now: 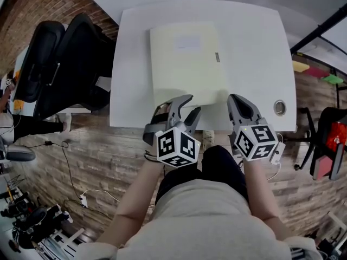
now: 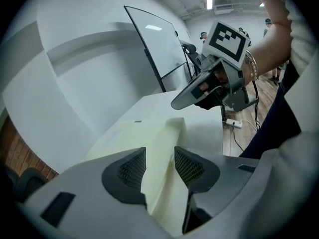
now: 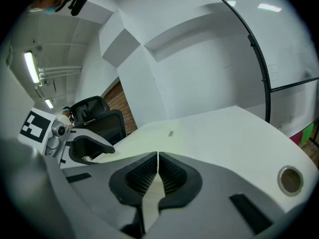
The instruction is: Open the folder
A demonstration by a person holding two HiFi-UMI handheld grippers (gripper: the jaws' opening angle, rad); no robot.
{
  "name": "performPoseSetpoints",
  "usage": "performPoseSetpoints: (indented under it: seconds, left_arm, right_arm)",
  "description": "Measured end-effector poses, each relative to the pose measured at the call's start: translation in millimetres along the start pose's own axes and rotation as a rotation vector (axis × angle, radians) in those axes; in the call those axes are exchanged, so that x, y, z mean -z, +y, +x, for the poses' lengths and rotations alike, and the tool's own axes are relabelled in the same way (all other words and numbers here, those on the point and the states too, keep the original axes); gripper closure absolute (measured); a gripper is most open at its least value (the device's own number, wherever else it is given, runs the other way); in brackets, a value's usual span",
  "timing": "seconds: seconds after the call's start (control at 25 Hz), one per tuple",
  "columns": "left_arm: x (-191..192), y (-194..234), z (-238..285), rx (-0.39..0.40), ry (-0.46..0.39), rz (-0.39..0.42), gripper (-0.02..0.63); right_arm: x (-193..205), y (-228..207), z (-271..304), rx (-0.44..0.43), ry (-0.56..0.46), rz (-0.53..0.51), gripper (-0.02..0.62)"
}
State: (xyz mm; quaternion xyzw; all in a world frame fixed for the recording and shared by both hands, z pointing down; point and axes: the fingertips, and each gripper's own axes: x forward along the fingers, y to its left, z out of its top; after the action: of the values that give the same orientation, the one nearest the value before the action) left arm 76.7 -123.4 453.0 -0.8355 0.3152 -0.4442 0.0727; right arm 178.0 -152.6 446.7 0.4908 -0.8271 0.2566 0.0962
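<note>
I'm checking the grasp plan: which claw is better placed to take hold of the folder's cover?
Left, probably. The left claw stands open with the near edge of the folder between its jaws. The right claw has its jaws together and would need to open first.

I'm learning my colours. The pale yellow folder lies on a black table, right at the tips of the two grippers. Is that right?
Not quite. The table is white, not black, as the head view shows. The pale yellow folder does lie on it, right at the tips of the left gripper and the right gripper.
</note>
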Motion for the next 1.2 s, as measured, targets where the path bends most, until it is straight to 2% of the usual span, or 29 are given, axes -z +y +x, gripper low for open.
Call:
performPoseSetpoints:
  seconds: [0.2,0.32,0.88,1.2]
  left_arm:
    - [10.2,-3.6,7.5,-0.009,0.081,0.162,0.428]
    - [12.4,-0.5,6.4,-0.034,0.109,0.224,0.430]
    - [12.9,0.4,8.4,-0.089,0.114,0.332,0.431]
    - [9.4,-2.2,10.5,-0.084,0.102,0.332,0.431]
  right_arm:
    - [-0.3,-5.4,1.6,0.009,-0.001,0.007,0.571]
    - [1.5,-8.8,1.5,0.013,0.001,0.014,0.571]
    - [11.3,-16.2,8.5,0.025,0.028,0.018,0.572]
    - [8.9,-25.9,22.4,-0.002,0.020,0.119,0.569]
